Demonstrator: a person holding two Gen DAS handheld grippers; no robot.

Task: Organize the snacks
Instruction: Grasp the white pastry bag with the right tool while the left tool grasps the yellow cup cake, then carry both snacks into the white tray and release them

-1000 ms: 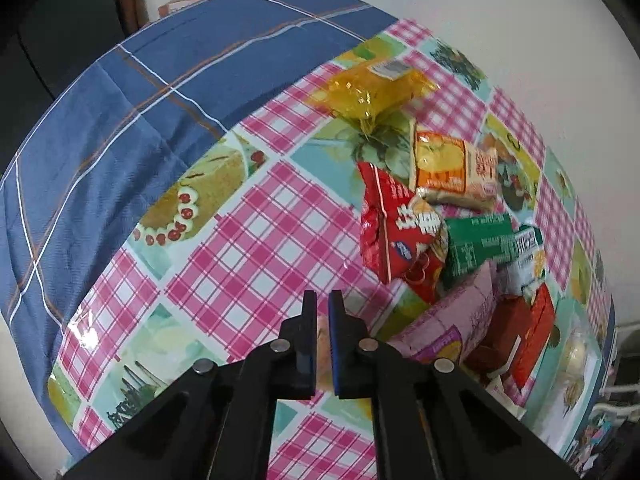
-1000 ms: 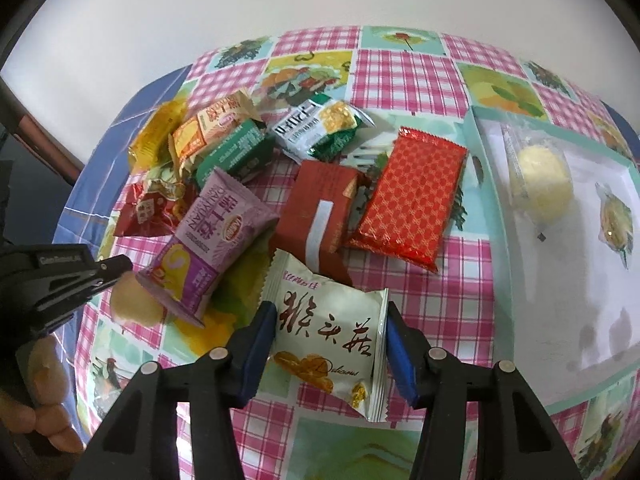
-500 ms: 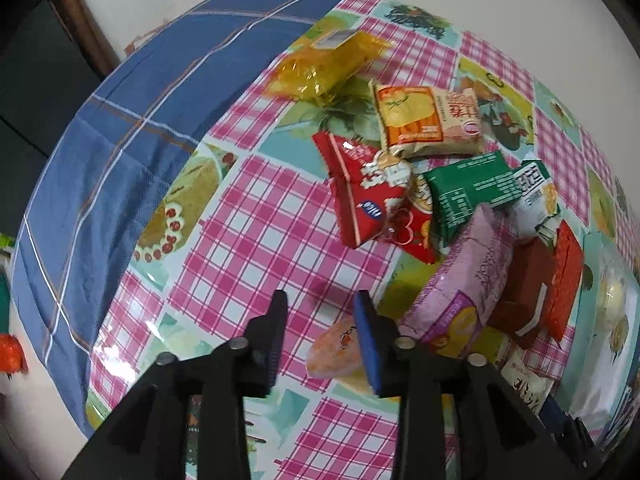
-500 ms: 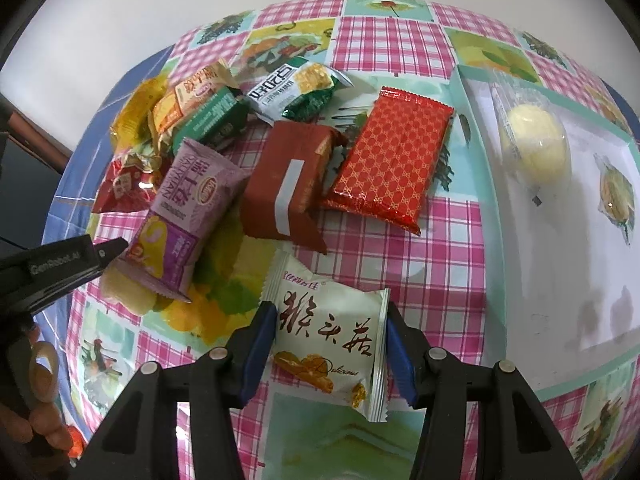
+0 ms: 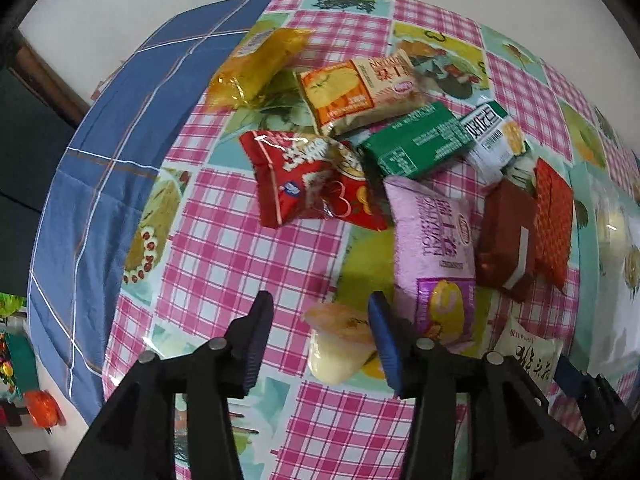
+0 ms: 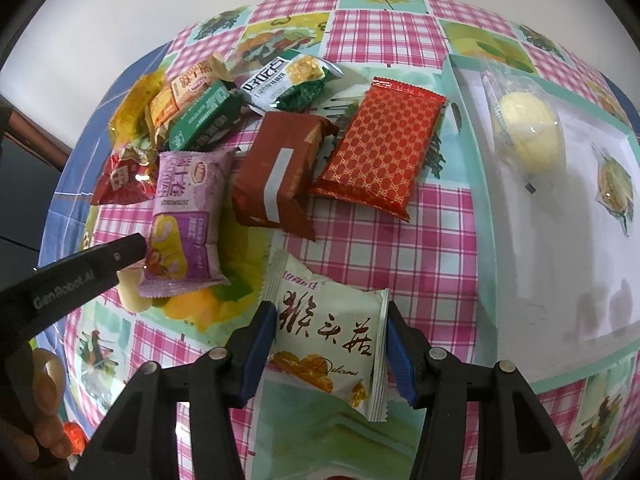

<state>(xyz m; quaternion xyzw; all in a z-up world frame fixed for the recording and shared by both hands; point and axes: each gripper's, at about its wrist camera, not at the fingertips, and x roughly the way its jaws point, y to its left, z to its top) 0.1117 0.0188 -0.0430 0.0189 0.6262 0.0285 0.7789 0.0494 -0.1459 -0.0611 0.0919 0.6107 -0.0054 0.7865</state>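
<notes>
The bench (image 6: 400, 32), under a pink checked oilcloth, carries a shallow white tray with a mint rim (image 6: 464, 128) to the right of the right hand-held gripper (image 6: 331, 344); two clear-wrapped yellow pastries lie in it. Ahead of both grippers lies the loose pile of snack packets, the largest being the red gold-patterned packet (image 6: 380, 140), the brown packet (image 6: 280, 164) and the purple packet (image 5: 432, 240). The right hand-held gripper is closed at a moderate width on the white packet with brown characters (image 6: 332, 336), pads against both side edges, just short of the tray's near corner. The left hand-held gripper (image 5: 320, 344) has its jaws opening; a small jelly cup (image 5: 340, 340), pale yellow with an orange film lid, lies on its side between them, close against the right pad and clear of the left. Likely faults: the white packet is a soft air-filled pillow and may crumple or slip out during transfer if the grip is light. The jelly cup may roll when the jaws close off-centre. The adjacent purple packet, just beside the right finger (image 5: 384, 344), may be caught or dragged along.
</notes>
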